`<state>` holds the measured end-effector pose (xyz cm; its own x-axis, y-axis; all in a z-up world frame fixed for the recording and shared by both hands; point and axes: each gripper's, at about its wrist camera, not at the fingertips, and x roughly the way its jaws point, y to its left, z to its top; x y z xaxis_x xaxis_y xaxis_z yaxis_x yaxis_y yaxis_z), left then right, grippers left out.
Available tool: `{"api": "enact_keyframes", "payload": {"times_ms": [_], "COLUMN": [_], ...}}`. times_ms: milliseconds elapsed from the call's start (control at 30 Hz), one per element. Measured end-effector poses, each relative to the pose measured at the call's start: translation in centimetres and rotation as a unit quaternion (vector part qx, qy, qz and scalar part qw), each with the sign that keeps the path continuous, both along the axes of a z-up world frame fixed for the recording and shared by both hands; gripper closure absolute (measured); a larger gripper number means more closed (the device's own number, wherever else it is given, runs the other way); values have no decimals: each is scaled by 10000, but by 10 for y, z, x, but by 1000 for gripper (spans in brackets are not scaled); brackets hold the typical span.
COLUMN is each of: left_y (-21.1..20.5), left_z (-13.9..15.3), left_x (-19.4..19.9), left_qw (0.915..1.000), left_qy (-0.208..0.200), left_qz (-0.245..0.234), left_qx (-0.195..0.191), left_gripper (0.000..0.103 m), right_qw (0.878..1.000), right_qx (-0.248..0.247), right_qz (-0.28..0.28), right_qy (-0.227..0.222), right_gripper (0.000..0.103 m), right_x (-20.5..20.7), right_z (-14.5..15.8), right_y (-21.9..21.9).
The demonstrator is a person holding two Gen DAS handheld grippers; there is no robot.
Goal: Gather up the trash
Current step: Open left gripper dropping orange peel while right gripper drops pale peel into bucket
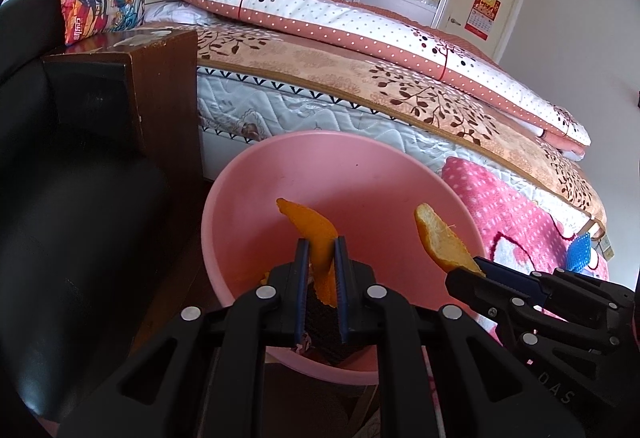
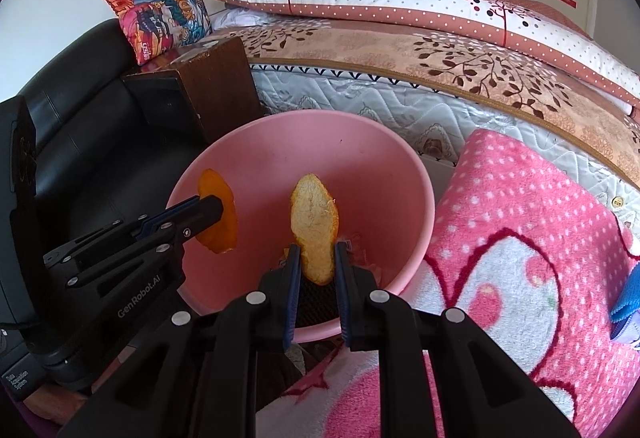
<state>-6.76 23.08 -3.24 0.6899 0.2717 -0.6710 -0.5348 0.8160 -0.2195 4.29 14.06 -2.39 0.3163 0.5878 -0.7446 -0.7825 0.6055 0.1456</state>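
A pink plastic bin (image 1: 248, 178) (image 2: 384, 142) stands on the floor beside the bed. My left gripper (image 1: 322, 244) (image 2: 218, 212) is shut on a strip of orange peel (image 1: 316, 234) (image 2: 224, 216), held over the bin's left half. My right gripper (image 2: 316, 250) (image 1: 478, 266) is shut on a second piece of orange peel (image 2: 314, 222) (image 1: 440, 238), its pale pith facing the right wrist camera, over the bin's right half. Some dark and crumpled trash (image 2: 360, 258) lies at the bottom of the bin, mostly hidden behind the fingers.
A brown wooden nightstand (image 1: 160, 98) (image 2: 212, 86) stands just behind the bin's left side. A black leather seat (image 1: 60, 198) (image 2: 92, 126) fills the left. The bed (image 1: 360, 90) runs behind, with a pink fleece blanket (image 2: 520, 238) (image 1: 520, 222) hanging against the bin's right side.
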Motion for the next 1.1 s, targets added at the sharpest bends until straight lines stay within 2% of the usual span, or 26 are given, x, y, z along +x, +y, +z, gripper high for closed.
{"api": "enact_keyframes", "payload": {"times_ms": [367,467,533,600,667,733,833,1100], "left_y": [2,3,3,3,3,3,3,-4], "left_z": [-5,-6,-7,-7,-6,-5,-4,3], "left_x": [2,4,5,4,3,3,2,2], "left_qw": [9999,9999,9998,9998,9998,9999,9999,9999], "left_qy": [104,165,214,201,170,160,143,114], "left_qz": [-4,-23,-24,-15,-19,-17,6,-52], "left_qx": [-14,-22,-20,-40,-42,-42,-56,-2], "left_gripper": [91,88,82,66,61,60,59,59], "right_qw": [10000,10000,10000,10000,9999,9999,9997,9991], "right_qx": [-17,9,17,23,29,64,187,329], "right_qz": [-19,-27,-30,-39,-54,-80,-159,-236], "right_qy": [61,66,66,74,81,94,97,98], "right_gripper": [87,87,87,86,84,73,65,61], "right_x": [0,0,0,0,1,2,4,5], "right_z": [-5,-4,-5,-5,-5,-5,-2,4], "right_y": [5,6,5,5,4,2,-2,-15]}}
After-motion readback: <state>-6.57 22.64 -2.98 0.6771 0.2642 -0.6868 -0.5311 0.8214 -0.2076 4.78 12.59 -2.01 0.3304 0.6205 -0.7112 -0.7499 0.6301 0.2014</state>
